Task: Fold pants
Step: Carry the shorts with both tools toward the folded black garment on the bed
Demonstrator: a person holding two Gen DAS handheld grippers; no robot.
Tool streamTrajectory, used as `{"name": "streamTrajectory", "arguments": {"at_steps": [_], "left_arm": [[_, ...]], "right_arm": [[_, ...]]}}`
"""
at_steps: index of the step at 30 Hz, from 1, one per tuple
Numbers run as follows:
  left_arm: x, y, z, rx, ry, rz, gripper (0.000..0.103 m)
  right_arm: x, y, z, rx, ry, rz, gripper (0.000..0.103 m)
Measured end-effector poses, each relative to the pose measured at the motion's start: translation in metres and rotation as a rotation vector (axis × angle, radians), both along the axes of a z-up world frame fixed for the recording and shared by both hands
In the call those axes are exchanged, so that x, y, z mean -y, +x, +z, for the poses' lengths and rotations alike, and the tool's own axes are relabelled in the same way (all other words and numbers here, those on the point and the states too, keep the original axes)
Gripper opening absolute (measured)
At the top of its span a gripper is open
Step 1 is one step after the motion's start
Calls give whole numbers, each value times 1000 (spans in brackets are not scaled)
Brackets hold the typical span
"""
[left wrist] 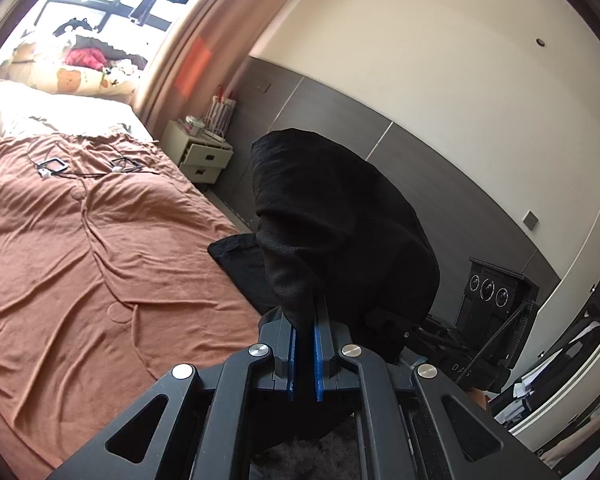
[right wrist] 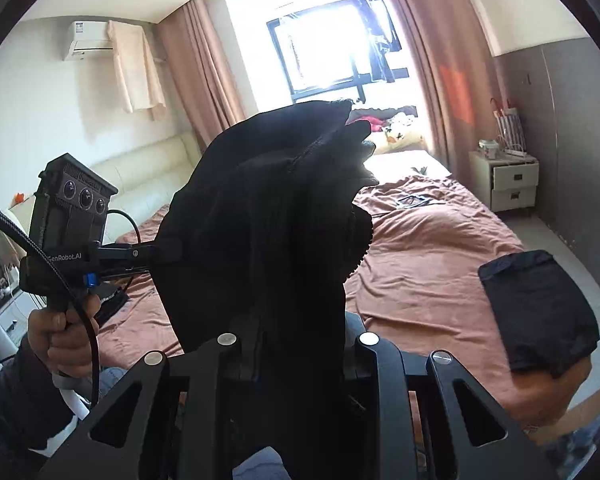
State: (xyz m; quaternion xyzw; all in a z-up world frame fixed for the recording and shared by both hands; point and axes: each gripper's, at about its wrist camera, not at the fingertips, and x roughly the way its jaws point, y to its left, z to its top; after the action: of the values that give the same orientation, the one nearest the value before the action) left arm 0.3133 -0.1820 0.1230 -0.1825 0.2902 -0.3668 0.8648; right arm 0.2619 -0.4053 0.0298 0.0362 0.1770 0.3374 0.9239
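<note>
Both grippers pinch the black pants (left wrist: pixel 332 216) and hold them up above the brown bed (left wrist: pixel 80 240). Left gripper (left wrist: pixel 306 344) clamps one edge; right gripper (right wrist: pixel 296 360) clamps a thick bunch.

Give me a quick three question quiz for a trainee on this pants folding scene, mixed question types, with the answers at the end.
1. True or false: the black pants lie spread flat on the bed.
2. Multiple choice: what are the left tongs doing? A) standing wide open B) shut on the black pants C) gripping the nightstand
3. Fill in: another dark folded garment rests near the bed's ____ edge in the right wrist view.

Key:
1. False; both the left tongs and the right tongs hold them up in the air.
2. B
3. right
</note>
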Motion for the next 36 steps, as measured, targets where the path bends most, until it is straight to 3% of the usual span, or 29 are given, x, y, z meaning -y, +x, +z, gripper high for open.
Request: {"name": "streamTrajectory", "arguments": {"at_steps": [17,28,36], "left_arm": [[136,108,-31,-19,-27,-155,7],[208,180,-85,-111,-45,-254,7],[240,230,-132,-193,-62,-264,7]], "right_arm": [[34,13,-1,78,-140,-123,22],[20,19,-8,53,-250,-234,22],[-8,41,-20,-19,-318,-260,22]]}}
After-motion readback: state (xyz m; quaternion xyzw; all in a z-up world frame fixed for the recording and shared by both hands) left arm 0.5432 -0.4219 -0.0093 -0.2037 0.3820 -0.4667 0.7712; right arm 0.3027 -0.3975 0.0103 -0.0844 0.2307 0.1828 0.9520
